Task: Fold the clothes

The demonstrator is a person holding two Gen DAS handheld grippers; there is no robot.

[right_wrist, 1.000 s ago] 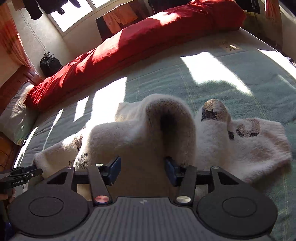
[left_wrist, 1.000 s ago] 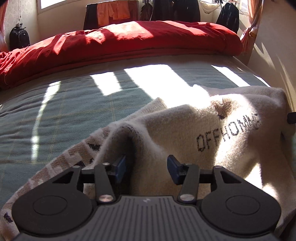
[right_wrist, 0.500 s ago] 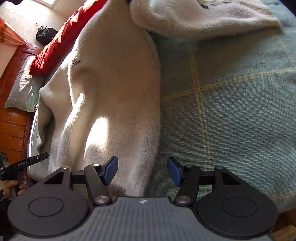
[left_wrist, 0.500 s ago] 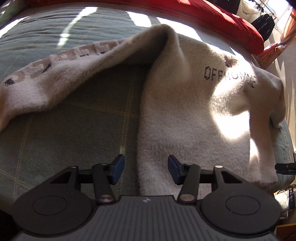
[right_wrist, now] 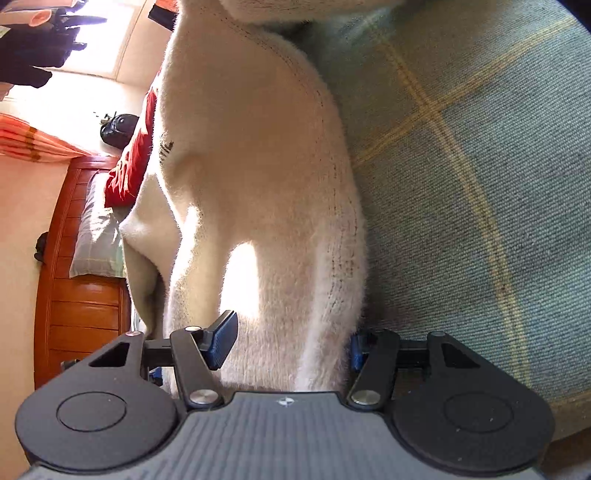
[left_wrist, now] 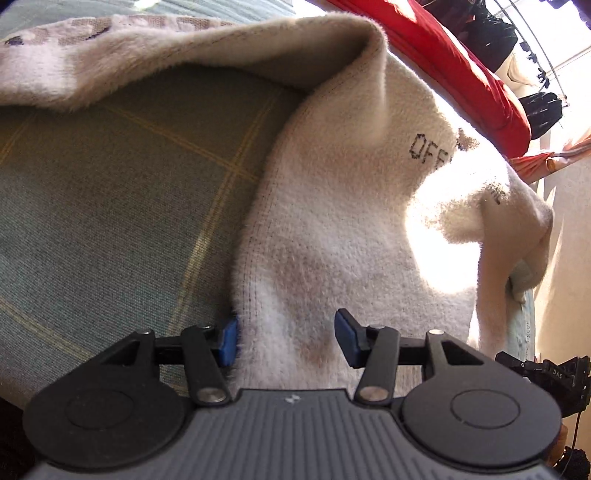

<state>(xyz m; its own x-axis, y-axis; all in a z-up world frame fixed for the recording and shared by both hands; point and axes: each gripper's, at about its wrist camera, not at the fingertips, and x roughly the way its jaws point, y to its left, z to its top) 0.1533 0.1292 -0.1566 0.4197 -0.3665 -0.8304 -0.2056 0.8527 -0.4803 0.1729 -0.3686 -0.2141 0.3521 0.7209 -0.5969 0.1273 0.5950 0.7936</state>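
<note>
A fuzzy cream sweater [left_wrist: 351, 229] with black lettering lies on the green plaid bedspread [left_wrist: 129, 206], one sleeve stretched across the top left. My left gripper [left_wrist: 287, 342] points down at the near hem. Its jaws are closing slowly, the hem's left corner lies between the blue pads, and no squeeze shows. In the right wrist view the same sweater [right_wrist: 258, 184] runs up the middle. My right gripper [right_wrist: 290, 345] straddles the hem's other corner. Its jaws are closing with fabric filling the gap, and the right pad is half hidden behind the fluff.
A red duvet [left_wrist: 461, 74] is bunched along the far side of the bed, with dark clothes [left_wrist: 491, 33] hanging behind it. In the right wrist view a wooden headboard [right_wrist: 81, 295], a pillow [right_wrist: 96, 236] and a black bag [right_wrist: 118, 129] stand at the left. Bare bedspread [right_wrist: 480, 184] lies beside the sweater.
Both grippers have sunk toward the bed and rolled. The sweater, draped high over them a second ago, now lies flat with its hem corners between the jaws.
</note>
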